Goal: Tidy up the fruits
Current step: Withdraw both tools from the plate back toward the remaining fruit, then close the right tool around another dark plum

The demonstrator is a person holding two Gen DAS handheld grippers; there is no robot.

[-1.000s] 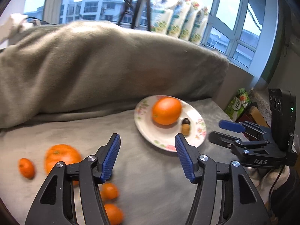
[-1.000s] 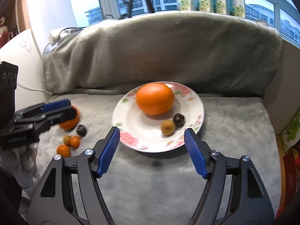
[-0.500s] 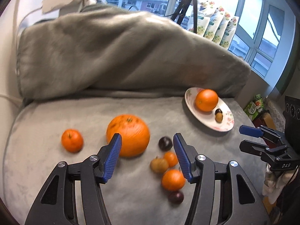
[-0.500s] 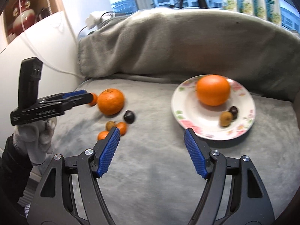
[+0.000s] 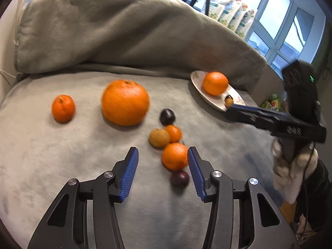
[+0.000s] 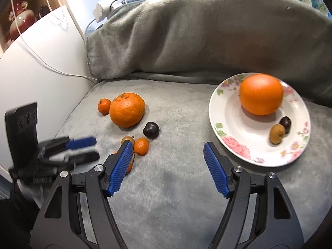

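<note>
Loose fruit lies on the grey blanket: a large orange point(image 5: 125, 102) point(image 6: 127, 110), a small mandarin point(image 5: 63, 108), two dark plums point(image 5: 167, 116) point(image 5: 180, 178), a brown fruit point(image 5: 159, 138) and a tiny orange point(image 5: 173, 133). My left gripper point(image 5: 162, 153) point(image 6: 94, 148) hangs low over this cluster with its jaws closing. A mandarin point(image 5: 175, 156) sits between them beside the right finger, and the left pad is clear of it. The flowered plate point(image 6: 232, 128) holds an orange point(image 6: 261, 94), a brown fruit point(image 6: 277, 133) and a dark one point(image 6: 285, 122). My right gripper point(image 6: 168, 146) is open and empty, between cluster and plate.
A blanket-draped backrest point(image 5: 124, 31) rises behind the fruit. A white wall with a cable point(image 6: 41, 62) borders the left side. Windows and packets point(image 5: 234, 18) stand behind. A gloved hand point(image 5: 290, 166) holds the right gripper.
The left view swung from the plate to the loose fruit and came lower and closer, and its jaws narrowed. The right view turned left, so the plate slid to the right.
</note>
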